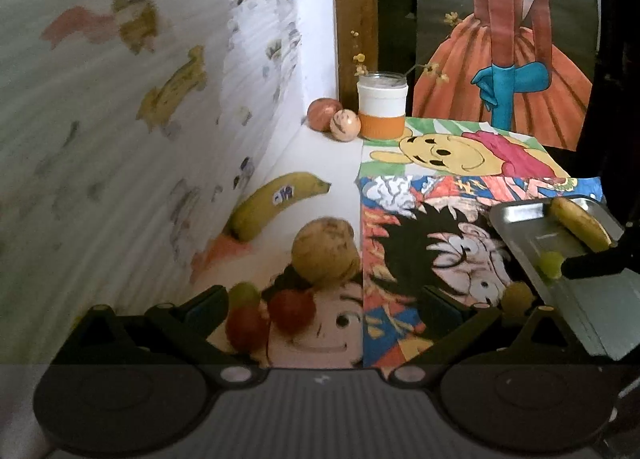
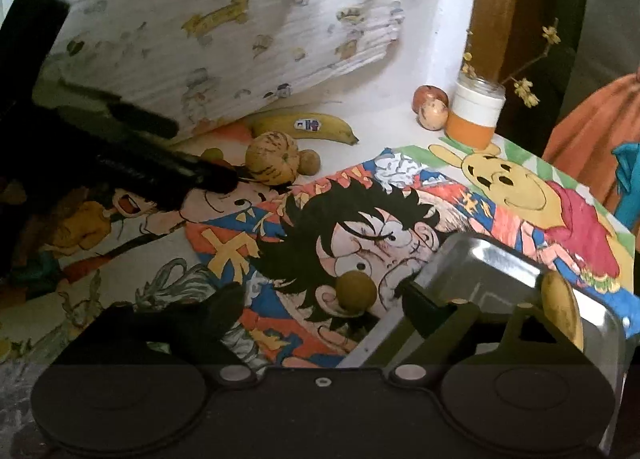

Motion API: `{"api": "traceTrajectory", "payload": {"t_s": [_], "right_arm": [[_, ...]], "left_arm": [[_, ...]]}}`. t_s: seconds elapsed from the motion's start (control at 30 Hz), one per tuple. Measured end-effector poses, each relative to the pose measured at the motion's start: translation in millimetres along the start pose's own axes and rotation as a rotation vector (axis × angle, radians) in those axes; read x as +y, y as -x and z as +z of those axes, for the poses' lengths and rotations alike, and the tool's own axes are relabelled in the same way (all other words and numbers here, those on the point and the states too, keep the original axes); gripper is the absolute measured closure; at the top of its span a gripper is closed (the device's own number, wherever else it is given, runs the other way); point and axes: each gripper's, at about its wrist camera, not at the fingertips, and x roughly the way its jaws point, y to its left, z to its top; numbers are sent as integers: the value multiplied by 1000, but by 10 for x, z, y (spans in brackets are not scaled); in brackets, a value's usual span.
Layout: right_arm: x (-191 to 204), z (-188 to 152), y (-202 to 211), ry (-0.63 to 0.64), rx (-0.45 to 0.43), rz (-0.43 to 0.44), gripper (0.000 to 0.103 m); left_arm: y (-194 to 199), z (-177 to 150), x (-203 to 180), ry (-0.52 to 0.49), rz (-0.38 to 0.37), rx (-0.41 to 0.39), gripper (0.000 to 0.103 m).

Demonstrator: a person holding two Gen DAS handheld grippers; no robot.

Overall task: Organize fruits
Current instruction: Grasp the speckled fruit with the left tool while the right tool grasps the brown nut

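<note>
Steel tray [image 1: 516,219] with banana [image 1: 580,225], grape [image 1: 551,263].

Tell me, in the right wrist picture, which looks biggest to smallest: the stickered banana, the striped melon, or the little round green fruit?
1. Stickered banana
2. Striped melon
3. Round green fruit; it sits nearer the camera, so it may be even smaller.

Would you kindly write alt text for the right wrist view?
The right claw hangs open over a small round brown fruit on the cartoon-print table cover, beside a metal tray holding a banana. Farther back lie a stickered banana and a striped melon.
</note>
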Motion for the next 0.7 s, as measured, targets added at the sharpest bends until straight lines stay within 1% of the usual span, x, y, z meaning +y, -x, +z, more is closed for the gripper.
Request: {"api": "traceTrajectory", "payload": {"t_s": [0.17,0.3,0.37,0.5,0.7], "right_arm": [[-20,6,-116,30,18,-6,28],[-34,17,-172,44,34,-8,38],[-42,18,-204,39,43,-5,45],[-40,12,-271,40,66,-20,50],[-51,19,-312,31,67,-34,53]], "left_arm": [[-171,99,-13,-18,-16,-17,0],[-313,149,-32,-51,-22,-17,1],[-381,151,-39,-52,-23,-9,3],[-495,160,-46,-49,-32,5,7],[-588,173,-60,-59,-29,14,14]]}}
